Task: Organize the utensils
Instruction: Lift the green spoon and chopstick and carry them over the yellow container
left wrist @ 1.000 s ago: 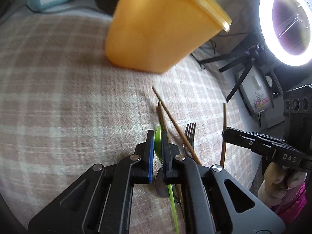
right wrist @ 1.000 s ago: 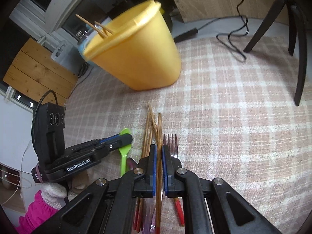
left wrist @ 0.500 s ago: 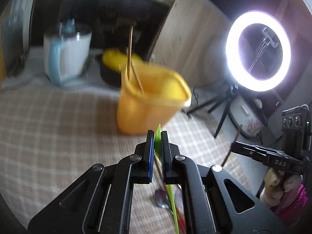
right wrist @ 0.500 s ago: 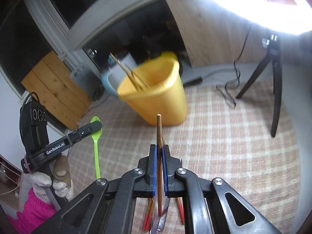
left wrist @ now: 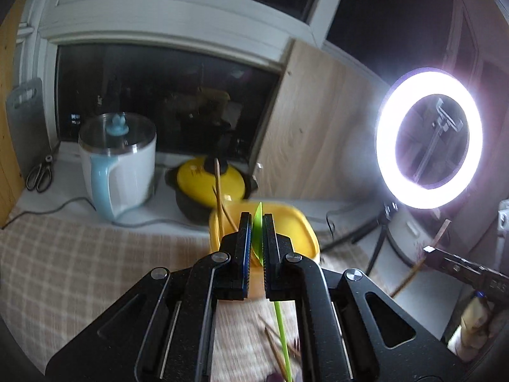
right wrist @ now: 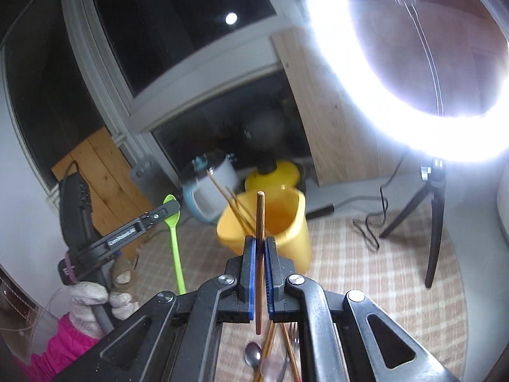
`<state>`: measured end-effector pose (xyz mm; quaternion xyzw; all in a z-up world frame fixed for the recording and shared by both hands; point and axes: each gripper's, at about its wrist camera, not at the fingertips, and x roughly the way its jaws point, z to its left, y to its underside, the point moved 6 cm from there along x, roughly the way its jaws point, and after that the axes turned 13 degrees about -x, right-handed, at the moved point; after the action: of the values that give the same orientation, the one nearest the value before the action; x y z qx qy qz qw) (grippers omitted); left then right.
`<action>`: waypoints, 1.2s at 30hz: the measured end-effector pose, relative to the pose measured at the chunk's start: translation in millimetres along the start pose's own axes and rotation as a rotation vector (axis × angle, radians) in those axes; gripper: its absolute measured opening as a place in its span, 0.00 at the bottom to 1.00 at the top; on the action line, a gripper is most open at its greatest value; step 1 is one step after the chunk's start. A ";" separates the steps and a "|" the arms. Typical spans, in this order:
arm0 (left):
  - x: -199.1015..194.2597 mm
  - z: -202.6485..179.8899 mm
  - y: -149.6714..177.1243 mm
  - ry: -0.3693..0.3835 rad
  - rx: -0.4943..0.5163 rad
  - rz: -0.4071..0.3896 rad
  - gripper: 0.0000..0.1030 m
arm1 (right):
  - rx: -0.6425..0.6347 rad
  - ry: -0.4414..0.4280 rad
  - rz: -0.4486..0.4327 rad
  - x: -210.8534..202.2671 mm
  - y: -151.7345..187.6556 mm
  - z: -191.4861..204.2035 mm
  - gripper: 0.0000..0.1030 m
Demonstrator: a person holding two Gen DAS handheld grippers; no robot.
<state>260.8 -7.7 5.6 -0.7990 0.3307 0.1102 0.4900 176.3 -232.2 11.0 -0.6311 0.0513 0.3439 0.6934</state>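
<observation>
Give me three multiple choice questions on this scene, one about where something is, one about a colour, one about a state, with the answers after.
1. Where are the thin sticks that are already sorted?
A. In the yellow bin
B. In the kettle
C. Beside the ring light

2. What colour is the spoon held by the left gripper?
A. Red
B. Green
C. White

3. What state is the right gripper in?
A. Open and empty
B. Shut on a fork
C. Shut on a chopstick

Answers:
1. A, the sticks stand up out of the bin's open top.
2. B, its bowl and handle show bright green in both views.
3. C, the wooden stick stands clamped between the blue pads.
</observation>
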 end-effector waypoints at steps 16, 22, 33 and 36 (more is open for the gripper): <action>24.4 7.5 -90.9 -0.129 -0.001 -0.271 0.04 | -0.100 0.089 -0.135 0.2 -76.1 11.8 0.03; 38.9 11.8 -91.8 -0.147 0.003 -0.289 0.04 | -0.116 0.123 -0.159 8.9 -87.2 13.1 0.03; 64.7 6.6 -67.5 -0.171 0.068 -0.261 0.04 | -0.155 0.192 -0.142 38.4 -86.8 6.2 0.03; 68.6 6.6 -60.9 -0.173 0.077 -0.250 0.04 | -0.148 0.188 -0.115 50.6 -79.7 1.2 0.03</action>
<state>352.5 -12.5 11.3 -0.8021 0.1892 0.1040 0.5568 257.3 -207.6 52.7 -0.7121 0.0544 0.2457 0.6554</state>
